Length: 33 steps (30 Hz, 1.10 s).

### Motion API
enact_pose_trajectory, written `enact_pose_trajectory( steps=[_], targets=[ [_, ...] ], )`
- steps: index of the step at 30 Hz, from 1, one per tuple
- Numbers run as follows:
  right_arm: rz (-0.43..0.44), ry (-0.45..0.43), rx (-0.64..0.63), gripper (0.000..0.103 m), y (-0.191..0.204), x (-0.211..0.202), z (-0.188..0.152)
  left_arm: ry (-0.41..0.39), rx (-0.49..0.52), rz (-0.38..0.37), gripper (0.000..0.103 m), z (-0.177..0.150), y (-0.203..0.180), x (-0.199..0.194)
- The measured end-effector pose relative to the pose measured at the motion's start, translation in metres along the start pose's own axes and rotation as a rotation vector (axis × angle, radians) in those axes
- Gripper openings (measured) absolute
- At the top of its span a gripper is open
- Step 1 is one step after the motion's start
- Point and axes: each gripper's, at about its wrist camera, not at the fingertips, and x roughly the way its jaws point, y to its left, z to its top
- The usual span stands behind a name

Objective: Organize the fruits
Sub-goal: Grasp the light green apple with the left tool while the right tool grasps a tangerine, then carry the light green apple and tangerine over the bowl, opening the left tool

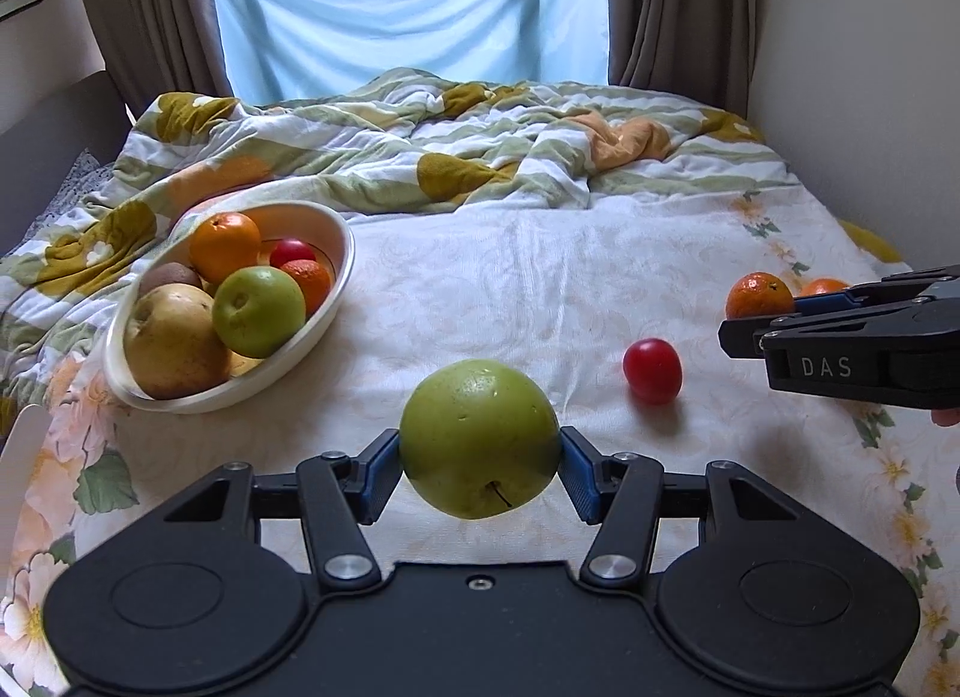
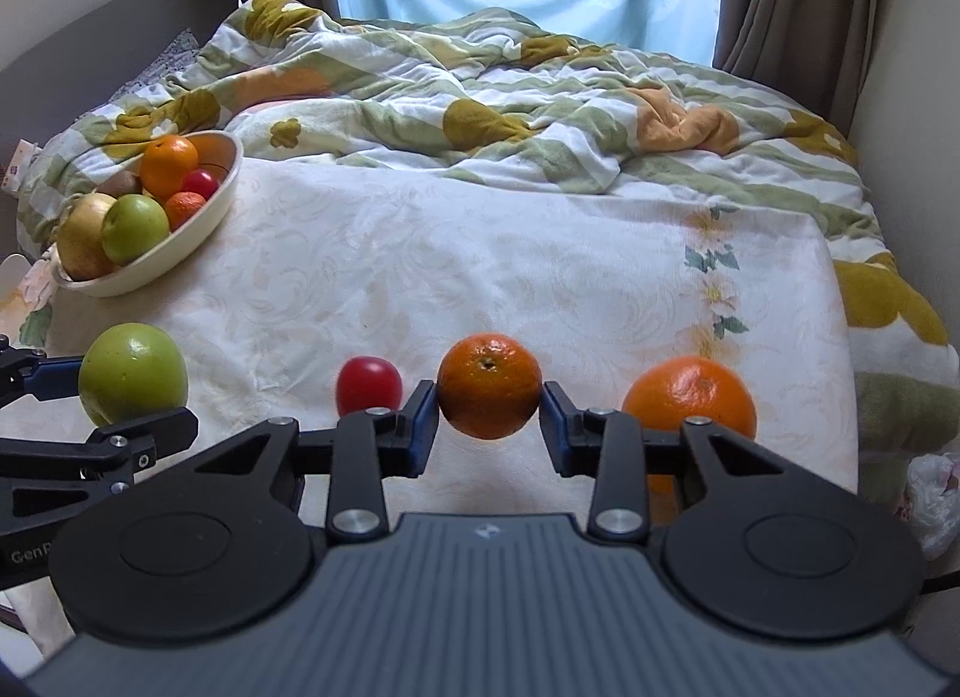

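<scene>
My left gripper (image 1: 480, 460) is shut on a green apple (image 1: 479, 437), held above the white bedsheet; the apple also shows in the right wrist view (image 2: 133, 374). My right gripper (image 2: 487, 418) is shut on a small orange (image 2: 488, 385), which also shows in the left wrist view (image 1: 758, 295). A cream bowl (image 1: 336, 283) at the left holds an orange, a green apple, a pear, a kiwi, a mandarin and a red fruit. A red plum (image 1: 652, 370) lies on the sheet between the grippers. A bigger orange (image 2: 690, 397) lies right of my right gripper.
A crumpled green, white and mustard blanket (image 1: 456, 156) covers the far half of the bed. Walls and curtains close in behind and at the right. A white object (image 1: 18, 457) pokes in at the left edge. The sheet (image 2: 480, 253) stretches between bowl and grippers.
</scene>
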Motion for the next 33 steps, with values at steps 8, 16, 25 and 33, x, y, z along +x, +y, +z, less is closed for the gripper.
enact_pose_trajectory(
  steps=[8,16,25,33],
  targets=[
    [0.022,-0.032,-0.031,0.052,0.015,-0.025,0.015,-0.047,-0.041,0.025,0.06,0.005,0.012,-0.033],
    [0.056,-0.054,-0.068,0.052,0.043,-0.045,0.034,-0.089,-0.087,0.067,0.06,0.017,0.048,-0.063],
    [0.067,-0.076,-0.064,0.052,0.088,-0.051,0.061,-0.115,-0.079,0.075,0.06,0.035,0.101,-0.072],
    [0.049,-0.081,-0.032,0.052,0.13,-0.043,0.085,-0.113,-0.038,0.048,0.06,0.057,0.149,-0.059]
  ],
)
